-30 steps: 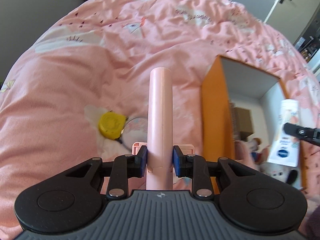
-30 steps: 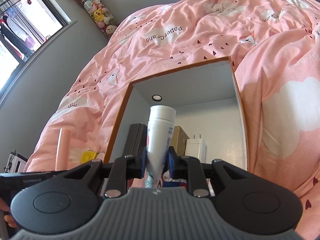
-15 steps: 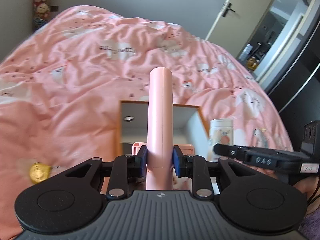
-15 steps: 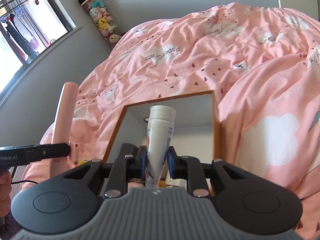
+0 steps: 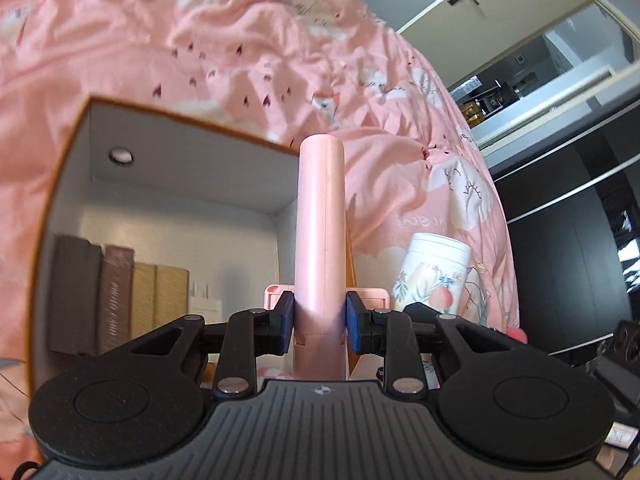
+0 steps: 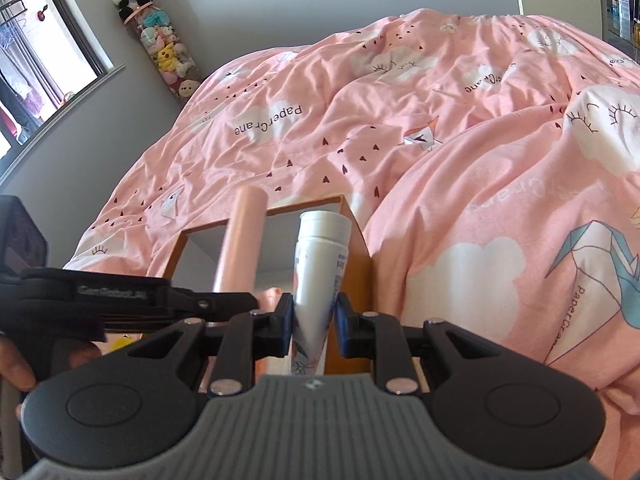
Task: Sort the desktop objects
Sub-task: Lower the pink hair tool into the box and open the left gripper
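My left gripper (image 5: 320, 322) is shut on a tall pink cylinder-shaped device (image 5: 322, 224) that stands upright between the blue pads. It hangs over the right wall of an orange box (image 5: 60, 184) with a white inside, holding several upright boxes and a white charger (image 5: 206, 300). My right gripper (image 6: 313, 322) is shut on a white cream tube (image 6: 320, 264), cap end up, over the box's right corner (image 6: 358, 264). In the right wrist view the pink device (image 6: 240, 240) and the left gripper's body (image 6: 120, 298) reach in from the left. The tube (image 5: 434, 276) shows right of the device.
The box lies on a rumpled pink duvet (image 6: 480, 140) with cloud prints. A yellow object (image 6: 122, 342) peeks out under the left gripper. A person's fingers (image 6: 16, 372) hold the left gripper. A door (image 5: 500, 12) and dark furniture (image 5: 568, 248) stand at the right.
The left gripper swung right and down with the pink device, from beside the box to over its opening. The right gripper drew back a little with the tube; the box looks smaller.
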The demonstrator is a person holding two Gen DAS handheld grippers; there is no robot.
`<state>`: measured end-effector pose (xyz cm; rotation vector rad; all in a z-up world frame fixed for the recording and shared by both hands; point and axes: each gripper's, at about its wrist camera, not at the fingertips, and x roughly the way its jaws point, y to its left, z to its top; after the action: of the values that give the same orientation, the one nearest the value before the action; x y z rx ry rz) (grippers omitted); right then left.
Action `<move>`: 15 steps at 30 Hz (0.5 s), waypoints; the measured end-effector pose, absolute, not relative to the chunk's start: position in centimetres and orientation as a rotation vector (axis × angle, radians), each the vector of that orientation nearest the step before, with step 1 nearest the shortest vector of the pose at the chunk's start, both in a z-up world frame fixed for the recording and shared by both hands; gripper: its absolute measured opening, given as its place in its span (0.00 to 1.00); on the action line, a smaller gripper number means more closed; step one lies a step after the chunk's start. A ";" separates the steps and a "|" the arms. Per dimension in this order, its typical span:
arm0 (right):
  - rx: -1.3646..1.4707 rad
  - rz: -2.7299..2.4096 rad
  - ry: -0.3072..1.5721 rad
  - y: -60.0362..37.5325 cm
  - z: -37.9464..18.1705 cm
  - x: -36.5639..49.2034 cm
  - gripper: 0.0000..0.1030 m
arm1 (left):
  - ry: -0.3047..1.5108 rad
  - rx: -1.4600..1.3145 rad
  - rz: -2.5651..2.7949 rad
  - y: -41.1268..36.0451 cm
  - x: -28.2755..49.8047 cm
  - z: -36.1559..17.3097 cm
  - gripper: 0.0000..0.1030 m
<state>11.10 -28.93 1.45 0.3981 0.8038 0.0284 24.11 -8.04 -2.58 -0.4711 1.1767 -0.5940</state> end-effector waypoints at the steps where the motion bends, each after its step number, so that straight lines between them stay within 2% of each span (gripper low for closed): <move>1: 0.401 0.027 0.806 -29.1 1.3 11.2 0.22 | 1.194 -0.493 -0.591 -8.1 24.5 -3.3 0.29; 7: 0.400 0.019 0.814 -29.5 0.7 11.9 0.22 | 1.256 -0.586 -0.535 -8.5 26.2 -6.8 0.29; 15: 0.387 0.022 0.834 -29.5 0.1 13.1 0.22 | 1.277 -0.569 -0.488 -9.2 27.1 -8.6 0.29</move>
<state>13.12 -29.46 0.12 0.3866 0.8340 0.0217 27.07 -9.20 -8.61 -0.5691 1.2774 -0.4879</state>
